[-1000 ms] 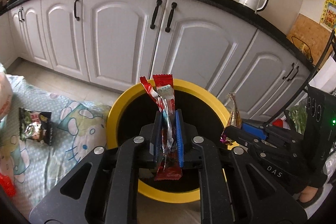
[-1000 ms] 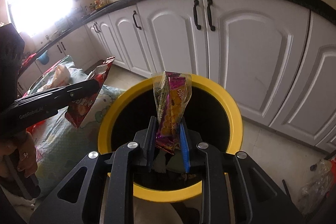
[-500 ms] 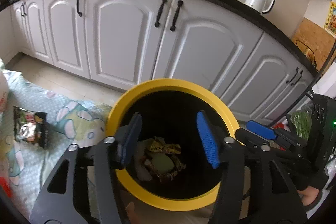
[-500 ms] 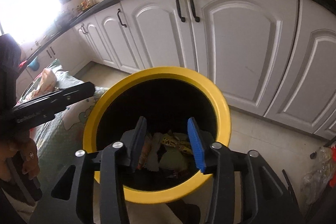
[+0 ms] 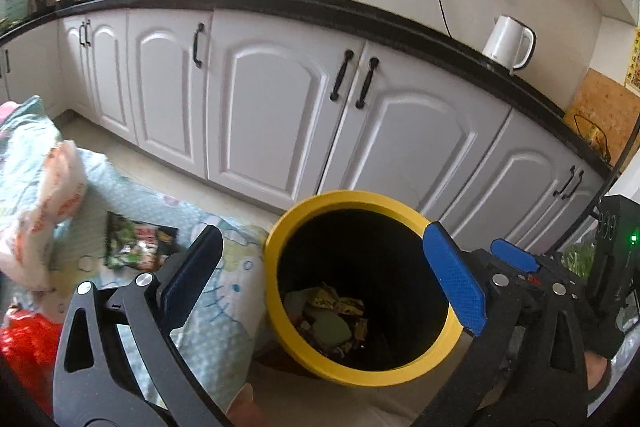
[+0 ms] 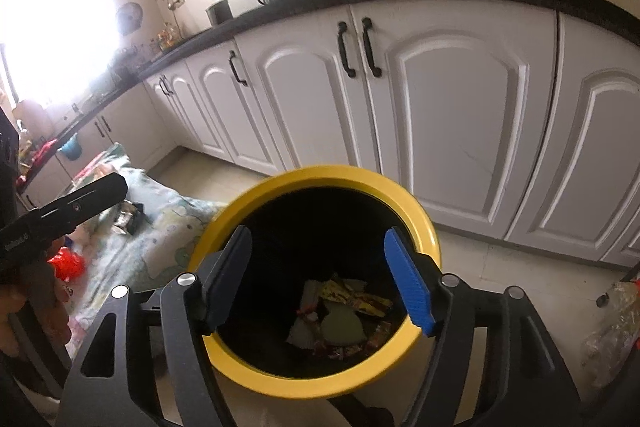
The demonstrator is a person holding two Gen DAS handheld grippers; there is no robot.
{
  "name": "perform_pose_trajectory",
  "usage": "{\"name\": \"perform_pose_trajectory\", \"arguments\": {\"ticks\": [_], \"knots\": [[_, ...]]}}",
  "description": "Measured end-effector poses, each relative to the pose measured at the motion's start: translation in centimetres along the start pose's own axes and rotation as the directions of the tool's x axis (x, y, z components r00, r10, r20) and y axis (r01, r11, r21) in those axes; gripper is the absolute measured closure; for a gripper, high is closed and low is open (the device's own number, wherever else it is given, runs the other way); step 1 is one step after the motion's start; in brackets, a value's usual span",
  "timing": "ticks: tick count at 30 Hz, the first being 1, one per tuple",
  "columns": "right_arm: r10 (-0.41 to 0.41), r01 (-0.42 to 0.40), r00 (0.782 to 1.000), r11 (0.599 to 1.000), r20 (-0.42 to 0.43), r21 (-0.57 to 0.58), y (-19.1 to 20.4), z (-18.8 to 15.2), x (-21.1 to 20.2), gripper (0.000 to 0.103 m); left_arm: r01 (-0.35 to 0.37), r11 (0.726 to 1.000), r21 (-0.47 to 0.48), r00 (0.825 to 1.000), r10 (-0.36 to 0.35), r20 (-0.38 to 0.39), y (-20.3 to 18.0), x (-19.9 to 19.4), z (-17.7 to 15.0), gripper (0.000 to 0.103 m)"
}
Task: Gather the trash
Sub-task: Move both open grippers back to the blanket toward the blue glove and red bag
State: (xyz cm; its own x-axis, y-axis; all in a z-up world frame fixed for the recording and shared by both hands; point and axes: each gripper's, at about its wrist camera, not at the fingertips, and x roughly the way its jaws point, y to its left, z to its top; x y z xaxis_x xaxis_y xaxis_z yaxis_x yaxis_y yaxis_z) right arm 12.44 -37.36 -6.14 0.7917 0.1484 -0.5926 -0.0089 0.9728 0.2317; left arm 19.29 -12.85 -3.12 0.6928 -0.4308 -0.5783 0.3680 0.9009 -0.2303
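Your left hand-held gripper (image 5: 324,277) and right hand-held gripper (image 6: 320,277) are both opening above the yellow bin (image 6: 224,227), nothing between their jaws. Discarded wrappers (image 6: 344,319) lie at the bin's bottom. One dark wrapper (image 5: 138,245) lies on the patterned cloth (image 5: 224,311) beside the bin.

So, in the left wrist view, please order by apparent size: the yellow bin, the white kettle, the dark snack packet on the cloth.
1. yellow bin, by far the largest.
2. dark snack packet.
3. white kettle.
The last two look nearly alike; the kettle stands much farther from the camera, so their order is unsure.
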Motion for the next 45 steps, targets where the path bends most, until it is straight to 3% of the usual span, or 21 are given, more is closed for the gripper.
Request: {"name": "perform_pose_trajectory", "arguments": {"ticks": [26, 38, 45], "knots": [[0.152, -0.147, 0.988, 0.975, 0.018, -0.168, 10.2, 1.0, -2.0, 0.034, -0.118, 0.99, -0.073, 0.98, 0.128, 0.155, 6.5, -9.0, -0.1, 0.011], [0.234, -0.229, 0.972, 0.942, -0.009, -0.245, 15.4, 0.9, -1.6, 0.034, -0.166, 0.978, -0.13, 0.965, 0.188, 0.182, 10.3, -11.8, -0.3, 0.011], [0.303, -0.306, 0.952, 0.913, -0.053, -0.269, 19.2, 0.3, -0.9, 0.034, -0.227, 0.958, -0.175, 0.951, 0.257, 0.171, 14.4, -13.6, -0.3, 0.011]]}}
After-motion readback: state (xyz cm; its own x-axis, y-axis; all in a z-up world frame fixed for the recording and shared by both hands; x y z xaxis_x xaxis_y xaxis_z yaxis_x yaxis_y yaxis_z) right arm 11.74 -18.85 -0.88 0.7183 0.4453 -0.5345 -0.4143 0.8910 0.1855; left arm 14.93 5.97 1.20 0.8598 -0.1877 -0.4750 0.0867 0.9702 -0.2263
